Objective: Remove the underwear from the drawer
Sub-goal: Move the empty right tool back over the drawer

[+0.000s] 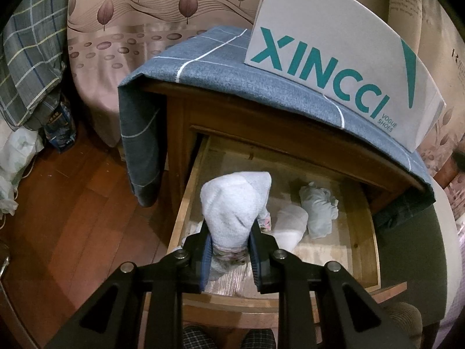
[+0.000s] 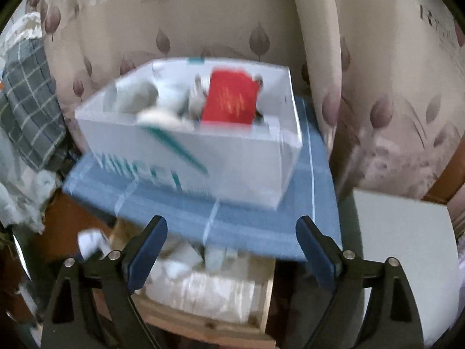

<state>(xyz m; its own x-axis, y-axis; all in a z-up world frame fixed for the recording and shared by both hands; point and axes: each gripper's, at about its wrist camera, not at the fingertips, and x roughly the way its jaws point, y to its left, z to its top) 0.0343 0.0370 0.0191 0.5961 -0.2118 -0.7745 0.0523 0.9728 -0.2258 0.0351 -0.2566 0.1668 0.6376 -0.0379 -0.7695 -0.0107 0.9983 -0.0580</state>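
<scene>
Nearest the left wrist camera, the left gripper (image 1: 229, 250) has its fingers (image 1: 205, 257) clamped on a rolled white piece of underwear (image 1: 235, 206), which stands up between the blue pads above the open drawer (image 1: 186, 200). Below the gripper, plaid trouser legs (image 1: 226, 338) show at the bottom edge. Two more pale bundles lie on the drawer's light wooden bottom: a white one (image 1: 292, 228) just right of the held piece, and a pale grey-green one (image 1: 318, 212) touching it on the far side.

In the blurred right wrist view, the right gripper (image 2: 232, 250) hangs with its fingers (image 2: 148, 250) spread wide and nothing between them, above the front of the same drawer.

The drawer belongs to a brown wooden nightstand (image 1: 180, 133) standing on a reddish wood floor (image 1: 72, 203). A blue cloth with thin white lines (image 1: 232, 67) covers its top and hangs down the left side. On the cloth sits a white shoe box (image 1: 334, 58) with teal lettering; from the right view it is open-topped, holding pale items and a red booklet (image 2: 229, 99).

Behind, beige curtains (image 1: 145, 29) printed with leaves fill the background, with a plaid bundle (image 1: 32, 67) at far left.
</scene>
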